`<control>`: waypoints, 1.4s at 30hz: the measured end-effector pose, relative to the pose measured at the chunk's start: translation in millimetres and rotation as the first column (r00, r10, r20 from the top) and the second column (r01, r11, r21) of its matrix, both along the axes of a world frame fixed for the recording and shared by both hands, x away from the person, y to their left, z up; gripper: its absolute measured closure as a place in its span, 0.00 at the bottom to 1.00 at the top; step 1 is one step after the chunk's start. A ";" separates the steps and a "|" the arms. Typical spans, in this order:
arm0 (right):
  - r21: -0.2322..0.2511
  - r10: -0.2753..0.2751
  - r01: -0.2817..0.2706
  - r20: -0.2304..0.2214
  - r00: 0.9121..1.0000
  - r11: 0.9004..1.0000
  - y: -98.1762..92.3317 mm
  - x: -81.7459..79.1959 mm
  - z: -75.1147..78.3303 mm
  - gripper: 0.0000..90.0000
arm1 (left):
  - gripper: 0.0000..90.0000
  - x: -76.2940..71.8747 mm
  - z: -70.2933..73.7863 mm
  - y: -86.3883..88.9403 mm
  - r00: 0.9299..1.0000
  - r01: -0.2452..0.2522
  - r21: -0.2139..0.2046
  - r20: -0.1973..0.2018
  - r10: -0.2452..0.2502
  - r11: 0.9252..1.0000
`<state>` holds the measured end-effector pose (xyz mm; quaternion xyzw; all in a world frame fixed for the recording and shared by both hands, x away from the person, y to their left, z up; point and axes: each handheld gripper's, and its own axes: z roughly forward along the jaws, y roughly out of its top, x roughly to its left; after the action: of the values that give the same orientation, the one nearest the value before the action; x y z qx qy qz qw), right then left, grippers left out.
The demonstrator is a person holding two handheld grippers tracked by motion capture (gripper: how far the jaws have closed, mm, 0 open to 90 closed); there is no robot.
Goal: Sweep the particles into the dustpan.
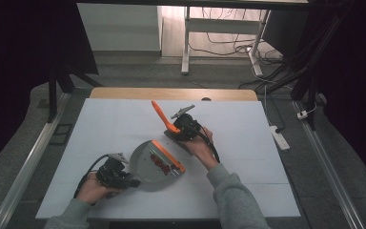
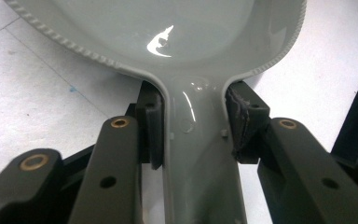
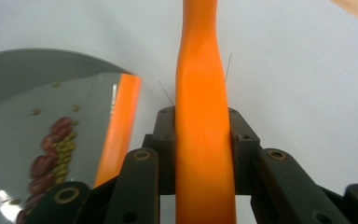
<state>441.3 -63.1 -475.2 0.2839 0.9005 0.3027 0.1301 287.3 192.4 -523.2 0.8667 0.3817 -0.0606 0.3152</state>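
Note:
A grey dustpan [image 1: 145, 167] with an orange front lip [image 1: 168, 156] lies on the white table. A small heap of red and green beans [image 1: 160, 161] sits inside it, just behind the lip. My left gripper [image 1: 125, 181] is shut on the dustpan's handle [image 2: 193, 140], one pad pressed on each side below the pan's bowl [image 2: 168, 28]. My right gripper [image 1: 181, 130] is shut on a brush's orange handle [image 1: 161, 115], which points up and away past the pan's far side. In the right gripper view the handle [image 3: 200, 93] runs between the pads, with the beans [image 3: 56, 144] at left.
The white table top [image 1: 248, 133] has bare room on all sides of the pan. A wooden edge [image 1: 171, 93] runs along its far side. Beyond it are desk legs and cables on the floor, and a white power strip [image 1: 279, 136] lies to the right.

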 end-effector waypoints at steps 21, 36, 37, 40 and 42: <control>0.057 0.189 -0.184 -0.091 0.978 0.981 37.3 -26.5 -0.9 0.79 | 0.68 0.5 -0.7 -0.5 1.000 0.002 0.006 0.000 -0.002 1.000; 0.086 0.114 -0.115 0.019 0.993 0.990 1.6 -33.7 28.9 0.79 | 0.68 0.2 -0.7 -0.6 1.000 0.002 0.006 0.002 -0.002 1.000; 0.084 0.105 -0.107 0.021 0.994 0.991 -2.0 -33.9 28.9 0.79 | 0.68 0.2 -0.7 -0.6 1.000 0.003 0.007 0.002 -0.003 1.000; 0.074 0.083 -0.085 0.029 0.996 0.994 -11.9 -35.2 27.4 0.79 | 0.68 0.0 -0.6 -0.8 1.000 0.001 0.005 0.002 -0.001 1.000; 0.069 0.068 -0.070 0.029 0.997 0.995 -18.2 -35.5 25.6 0.78 | 0.68 -0.1 -0.6 -0.9 1.000 0.000 0.004 0.002 0.000 1.000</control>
<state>405.8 -81.3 -449.6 0.2529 0.8969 0.3419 0.1215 287.3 191.5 -523.8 0.8674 0.3817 -0.0588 0.3138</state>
